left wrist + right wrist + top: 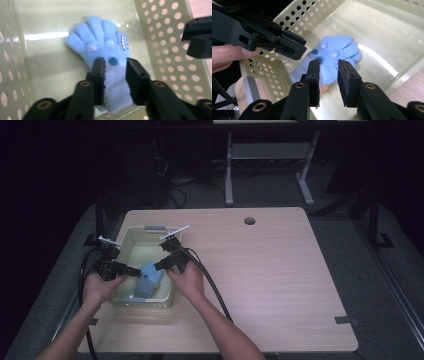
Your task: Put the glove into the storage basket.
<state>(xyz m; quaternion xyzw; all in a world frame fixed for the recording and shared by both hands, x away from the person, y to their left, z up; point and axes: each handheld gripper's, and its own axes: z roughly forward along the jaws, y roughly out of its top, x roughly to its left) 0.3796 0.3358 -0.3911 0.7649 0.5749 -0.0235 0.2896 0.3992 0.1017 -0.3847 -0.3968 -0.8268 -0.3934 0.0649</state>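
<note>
From above, we saw both grippers, left [134, 270] and right [159, 265], reaching into the basket [131, 236] over the blue glove [149, 280] lying inside. In the left gripper view, our jaws stood slightly apart, flanking the glove's [105, 47] cuff without pinching it. In the right gripper view, our jaws hung spread above the glove [335, 53], holding nothing.
</note>
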